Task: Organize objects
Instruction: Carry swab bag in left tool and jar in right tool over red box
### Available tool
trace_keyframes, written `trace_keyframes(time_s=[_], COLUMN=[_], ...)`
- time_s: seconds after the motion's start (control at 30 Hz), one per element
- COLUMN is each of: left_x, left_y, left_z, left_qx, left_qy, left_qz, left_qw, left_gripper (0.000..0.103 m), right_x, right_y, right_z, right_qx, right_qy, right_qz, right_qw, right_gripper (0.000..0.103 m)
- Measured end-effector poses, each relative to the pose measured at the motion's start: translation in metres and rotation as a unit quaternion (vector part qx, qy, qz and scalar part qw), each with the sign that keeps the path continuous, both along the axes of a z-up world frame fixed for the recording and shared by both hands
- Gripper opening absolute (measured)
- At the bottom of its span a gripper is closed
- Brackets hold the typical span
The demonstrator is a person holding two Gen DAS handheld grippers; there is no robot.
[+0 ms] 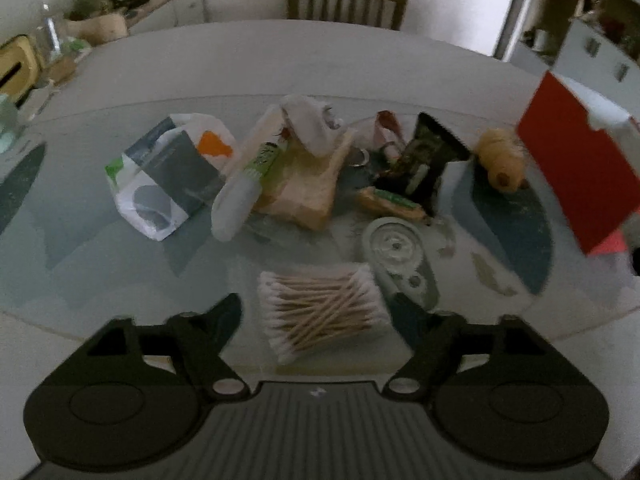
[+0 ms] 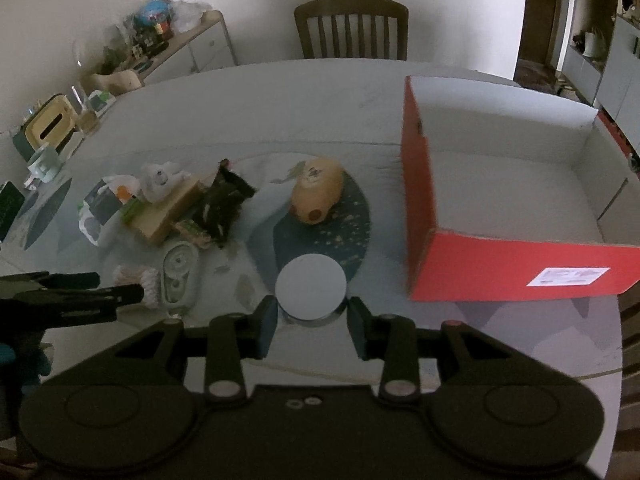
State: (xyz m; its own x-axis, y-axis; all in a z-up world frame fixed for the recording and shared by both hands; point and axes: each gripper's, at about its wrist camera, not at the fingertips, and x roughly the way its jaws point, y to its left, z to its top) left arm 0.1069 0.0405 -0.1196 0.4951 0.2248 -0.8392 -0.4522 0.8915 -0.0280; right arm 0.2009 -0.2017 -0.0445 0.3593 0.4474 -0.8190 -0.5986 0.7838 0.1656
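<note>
On the glass-topped table (image 1: 120, 272), a white plastic packet with grey, green and orange print (image 1: 168, 176) lies at the left of the clutter. Just right of it a white tube with a green band (image 1: 240, 196) leans on a tan paper-wrapped block (image 1: 308, 192), with a white crumpled cloth (image 1: 312, 128) on top. Nearer, a bundle of wooden cotton swabs (image 1: 320, 312) lies on the glass between the widely spread jaws of the left gripper (image 1: 318, 308), whose pads stand clear of it. Right of the swabs is a pale green oval tape dispenser (image 1: 396, 252), and beyond that a dark crinkled snack packet (image 1: 424, 160). Farther right sits a tan plush toy (image 2: 318, 194). The right gripper (image 2: 311, 312) is closed narrowly on a round white flat container (image 2: 311, 288), held above the table. At the far right stands an open red cardboard box (image 2: 516, 268) with a white inside.
</note>
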Motion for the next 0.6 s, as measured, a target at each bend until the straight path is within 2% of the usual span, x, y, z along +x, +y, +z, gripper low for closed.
trace_keyframes(time_s=[0.13,0.23,0.5,0.6], left_x=[0.006,0.010,0.010,0.010], left_y=[-0.004,-0.005,0.001,0.000], left_z=[-0.008,-0.013,-0.021,-0.021], left_qx=[0.012,0.013,-0.008,0.000], left_qy=[0.014,0.024,0.026,0.025], left_qz=[0.016,0.035,0.088,0.094], left_qw=[0.9997,0.9990,0.9958,0.9952], left_gripper=[0.087,0.092,0.092,0.081], right_x=[0.005,0.010,0.021,0.030], right_y=[-0.013,-0.022,-0.047,-0.056], right_z=[0.003,0.008,0.033,0.042], right_qx=[0.006,0.012,0.024,0.021], right_qy=[-0.001,-0.001,-0.018,-0.034], right_qz=[0.008,0.012,0.038,0.044], right_qw=[1.000,1.000,0.999,0.998], right_gripper=[0.038,0.038,0.038,0.038])
